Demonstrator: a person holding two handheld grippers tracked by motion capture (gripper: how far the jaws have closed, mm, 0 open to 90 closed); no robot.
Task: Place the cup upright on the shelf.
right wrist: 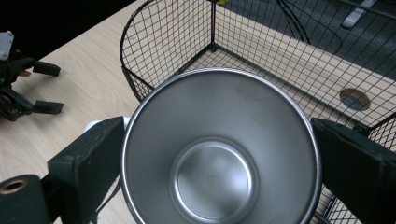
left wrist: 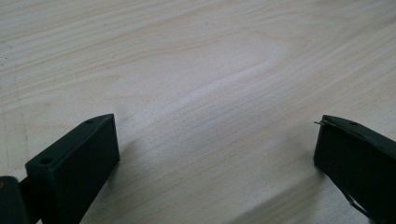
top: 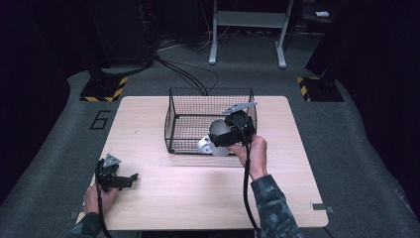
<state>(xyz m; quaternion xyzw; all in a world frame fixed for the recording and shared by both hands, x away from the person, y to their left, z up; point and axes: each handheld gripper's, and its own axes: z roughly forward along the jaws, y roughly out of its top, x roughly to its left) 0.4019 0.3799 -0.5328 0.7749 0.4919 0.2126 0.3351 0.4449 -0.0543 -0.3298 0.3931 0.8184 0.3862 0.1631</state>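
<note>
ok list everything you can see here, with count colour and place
cup: 1, steel, between the right gripper's jaws at the basket's near side
white object: 1, white, beside the cup at the basket's near edge; too hidden to identify
basket: 1, black wire, table's far middle
table: 1, light wood, centre of the floor
stand: 1, grey metal, on the floor behind the table
hazard-striped bases: 2, black and yellow, floor at far left and far right
left gripper: 1, black, open, low on the table's near left
right gripper: 1, black, shut on the cup
hands: 2, each holding a gripper
</note>
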